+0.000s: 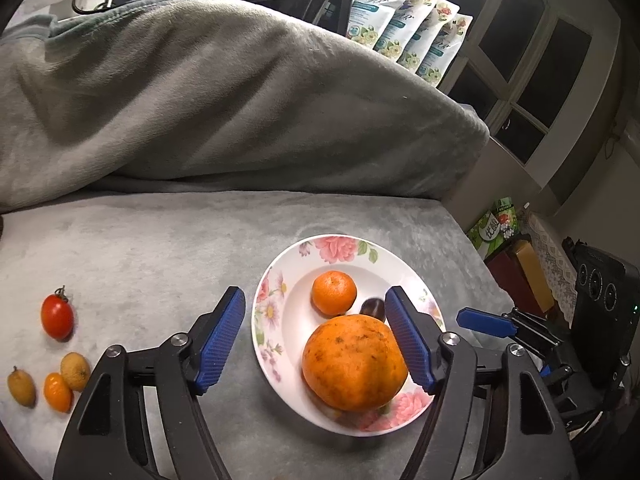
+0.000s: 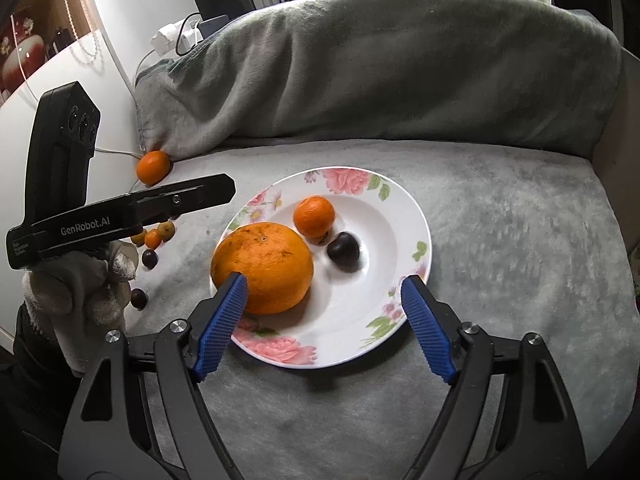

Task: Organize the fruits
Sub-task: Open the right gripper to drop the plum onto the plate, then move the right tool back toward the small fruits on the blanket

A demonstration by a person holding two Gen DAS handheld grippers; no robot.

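Observation:
A white floral plate [image 1: 276, 320] [image 2: 384, 280] on the grey cushion holds a large orange [image 1: 354, 362] [image 2: 264, 266], a small tangerine [image 1: 334, 293] [image 2: 314, 216] and a dark plum [image 1: 374, 307] [image 2: 343, 251]. My left gripper [image 1: 314, 338] is open and empty above the plate's left part, the large orange beside its right finger. My right gripper [image 2: 324, 322] is open and empty over the plate's near rim. Loose fruit lies left of the plate: a red tomato [image 1: 57, 316], small yellow and orange fruits [image 1: 58, 392] [image 2: 154, 237], dark plums [image 2: 149, 258] and a tangerine [image 2: 153, 167].
A grey blanket-covered backrest [image 1: 240, 92] [image 2: 380, 72] rises behind the seat. Refill pouches [image 1: 404, 20] stand behind it. The seat's right edge drops off near boxes [image 1: 516, 264]. The left gripper and gloved hand [image 2: 80, 280] show at the right wrist view's left. A charger and cables [image 2: 180, 38] lie far left.

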